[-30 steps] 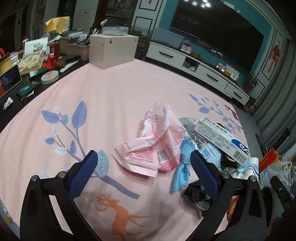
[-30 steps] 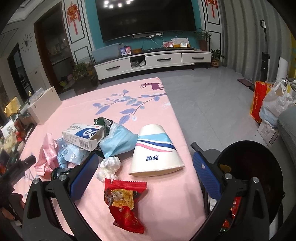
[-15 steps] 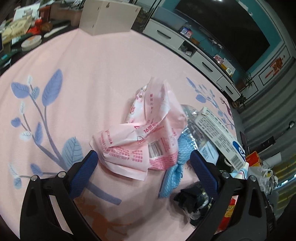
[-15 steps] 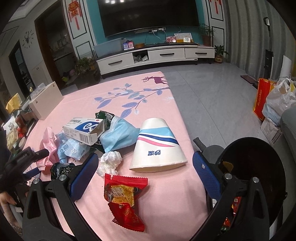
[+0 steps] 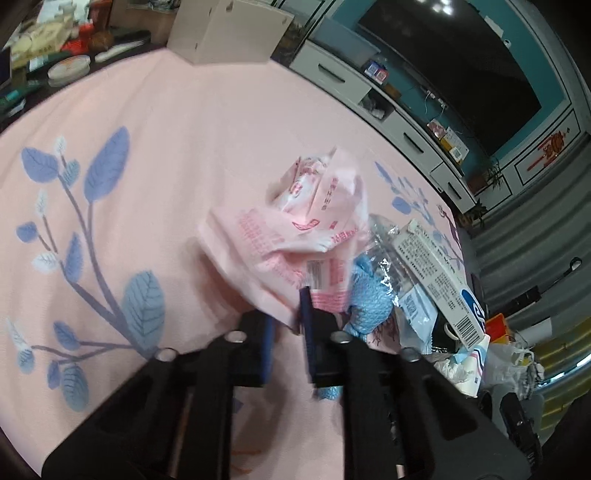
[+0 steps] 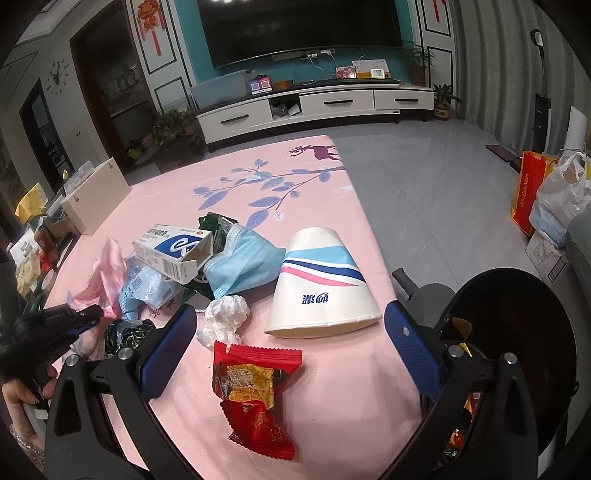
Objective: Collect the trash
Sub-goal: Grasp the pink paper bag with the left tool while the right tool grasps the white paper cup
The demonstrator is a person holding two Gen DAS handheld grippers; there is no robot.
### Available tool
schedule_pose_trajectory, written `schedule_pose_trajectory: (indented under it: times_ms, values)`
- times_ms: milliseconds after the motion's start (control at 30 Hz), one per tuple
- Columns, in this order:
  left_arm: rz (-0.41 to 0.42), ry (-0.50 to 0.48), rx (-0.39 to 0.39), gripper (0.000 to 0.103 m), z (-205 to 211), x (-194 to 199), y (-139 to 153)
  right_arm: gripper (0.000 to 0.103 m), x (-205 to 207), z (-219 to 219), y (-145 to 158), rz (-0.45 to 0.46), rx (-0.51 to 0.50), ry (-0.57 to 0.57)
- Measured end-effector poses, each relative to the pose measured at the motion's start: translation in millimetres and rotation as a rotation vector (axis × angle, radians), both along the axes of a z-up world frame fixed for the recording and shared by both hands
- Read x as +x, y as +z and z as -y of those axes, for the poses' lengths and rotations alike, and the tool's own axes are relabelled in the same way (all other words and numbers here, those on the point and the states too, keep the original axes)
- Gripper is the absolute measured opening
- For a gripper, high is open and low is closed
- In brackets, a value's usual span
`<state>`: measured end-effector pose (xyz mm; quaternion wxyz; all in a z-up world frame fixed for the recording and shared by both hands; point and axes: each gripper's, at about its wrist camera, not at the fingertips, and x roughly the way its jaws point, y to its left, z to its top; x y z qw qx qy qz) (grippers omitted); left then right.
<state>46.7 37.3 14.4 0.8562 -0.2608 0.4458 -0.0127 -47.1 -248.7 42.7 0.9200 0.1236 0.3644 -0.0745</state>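
Ahead, far across pink cloth [image 6: 317, 387]: dark television [image 6: 295, 26] above white cabinet [image 6: 314, 103]. Ahead-left: pale wooden box [image 5: 229, 31]. Right: shopping bags [image 6: 546, 199] on floor.

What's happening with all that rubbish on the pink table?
A person is tidying up with two grabbers. The left gripper has just closed its jaws on the edge of a pink wrapper. The right gripper waits open over a red snack wrapper. A paper cup, a mask and a box still lie on the table. The black bin stands beside it.

Cup [image 6: 321, 284] right of mask [image 6: 243, 262]; tissue [image 6: 223, 317] between.
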Motion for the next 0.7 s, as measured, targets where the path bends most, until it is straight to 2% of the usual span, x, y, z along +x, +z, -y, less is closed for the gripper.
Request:
schedule_pose_trajectory:
  times_ms: [167, 433, 567, 700]
  values:
    - [0.107, 0.006, -0.047, 0.008, -5, -21, 26, 0.099, 0, 8, 1, 0.004, 0.052, 0.002]
    - [0.231, -0.025, -0.079, 0.008, -5, -46, 61, 0.099, 0, 27, 0, -0.015, 0.163, -0.011]
    - [0.248, -0.05, -0.107, 0.004, -3, -51, 68, 0.099, 16, 30, 2, -0.03, 0.135, -0.007]
    - [0.283, -0.071, -0.126, 0.003, -6, -60, 78, 0.099, 45, 30, -7, -0.091, 0.013, -0.034]
